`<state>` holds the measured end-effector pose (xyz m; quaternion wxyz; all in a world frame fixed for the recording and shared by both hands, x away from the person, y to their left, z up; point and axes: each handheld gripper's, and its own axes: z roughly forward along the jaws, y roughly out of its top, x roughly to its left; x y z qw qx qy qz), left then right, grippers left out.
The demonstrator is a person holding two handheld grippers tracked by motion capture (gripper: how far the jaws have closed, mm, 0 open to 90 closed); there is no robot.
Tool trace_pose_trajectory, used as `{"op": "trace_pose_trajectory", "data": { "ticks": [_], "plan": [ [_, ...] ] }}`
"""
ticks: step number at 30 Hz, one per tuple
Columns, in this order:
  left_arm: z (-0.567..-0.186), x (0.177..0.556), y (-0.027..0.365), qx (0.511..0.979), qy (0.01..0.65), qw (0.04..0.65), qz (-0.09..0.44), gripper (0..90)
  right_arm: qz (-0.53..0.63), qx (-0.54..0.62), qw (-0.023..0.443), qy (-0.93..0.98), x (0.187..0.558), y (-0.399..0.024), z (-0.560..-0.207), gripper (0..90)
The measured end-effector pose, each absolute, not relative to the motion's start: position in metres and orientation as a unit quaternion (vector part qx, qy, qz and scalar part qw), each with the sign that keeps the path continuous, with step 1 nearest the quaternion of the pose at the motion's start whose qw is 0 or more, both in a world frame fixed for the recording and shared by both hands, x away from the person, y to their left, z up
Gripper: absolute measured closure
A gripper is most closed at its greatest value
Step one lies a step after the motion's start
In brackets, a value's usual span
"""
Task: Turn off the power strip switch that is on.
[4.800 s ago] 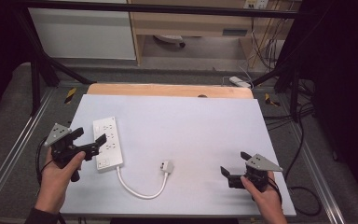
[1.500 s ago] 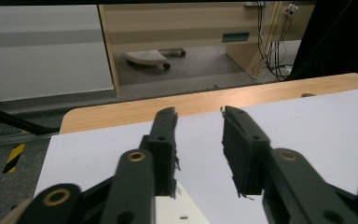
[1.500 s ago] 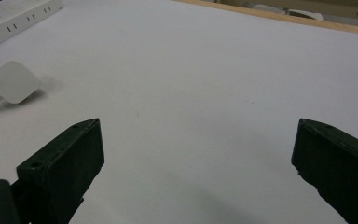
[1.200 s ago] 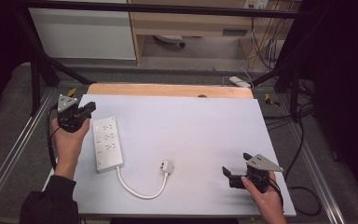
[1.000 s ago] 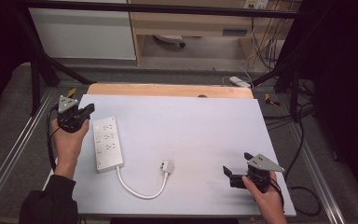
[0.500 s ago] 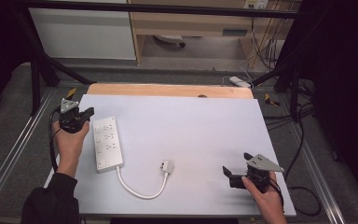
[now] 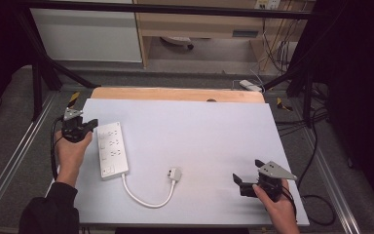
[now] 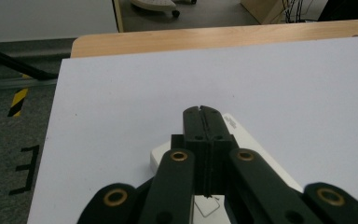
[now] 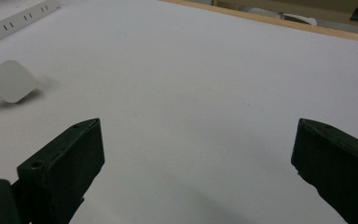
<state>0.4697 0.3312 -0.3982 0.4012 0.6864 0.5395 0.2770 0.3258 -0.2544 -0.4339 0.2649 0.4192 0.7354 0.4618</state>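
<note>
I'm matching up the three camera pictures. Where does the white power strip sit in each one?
High view: the power strip lies left of centre on the white table sheet, beside the left gripper.
Left gripper view: bottom centre, just under and behind the shut jaws.
Right gripper view: top left corner.
Shared landmark: the table's wooden far edge.

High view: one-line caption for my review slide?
Left tool shut beside the power strip; right tool open over the bare table.

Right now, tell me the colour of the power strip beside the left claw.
White. The power strip, its cord and plug included, shows best in the high view.
</note>
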Motion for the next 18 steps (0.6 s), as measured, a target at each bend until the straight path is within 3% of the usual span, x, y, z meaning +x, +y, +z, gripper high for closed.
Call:
{"op": "trace_pose_trajectory", "data": {
  "ticks": [18],
  "plan": [
    [-0.412, 0.475, 0.335, 0.694, 0.558, 0.377, 0.257, 90.0, 0.455, 0.413, 0.267, 0.743, 0.326, -0.252, -0.434, 2.8]
  ]
}}
